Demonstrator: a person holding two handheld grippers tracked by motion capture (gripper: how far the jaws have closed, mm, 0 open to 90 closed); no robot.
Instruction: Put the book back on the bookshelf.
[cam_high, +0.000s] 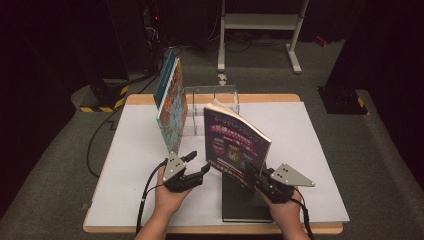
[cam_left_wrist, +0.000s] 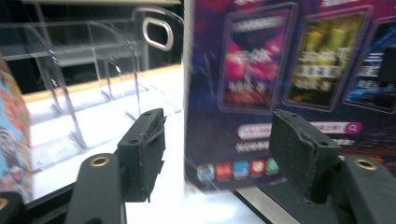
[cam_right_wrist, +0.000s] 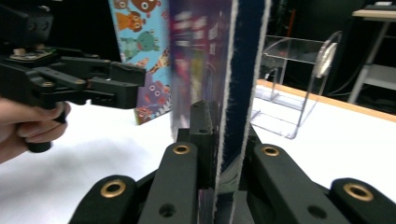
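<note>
A purple-covered book (cam_high: 235, 142) stands tilted on its lower edge near the table's front middle. My right gripper (cam_high: 252, 172) is shut on its lower right corner; in the right gripper view the jaws (cam_right_wrist: 222, 126) clamp the book's (cam_right_wrist: 210, 56) edge between them. My left gripper (cam_high: 199, 161) is open at the book's lower left corner. In the left gripper view that corner of the book (cam_left_wrist: 280, 70) lies between the spread pads (cam_left_wrist: 142, 149), which stand clear of the cover. The left gripper (cam_right_wrist: 133, 86) also appears in the right gripper view, held by a hand.
A colourful picture book (cam_high: 172, 107) stands upright at the left of a clear acrylic rack (cam_high: 212, 95) at the table's back. A black book (cam_high: 245, 202) lies flat under the purple one. The white table top (cam_high: 310, 150) is bare at the right. Cables cross the floor at left.
</note>
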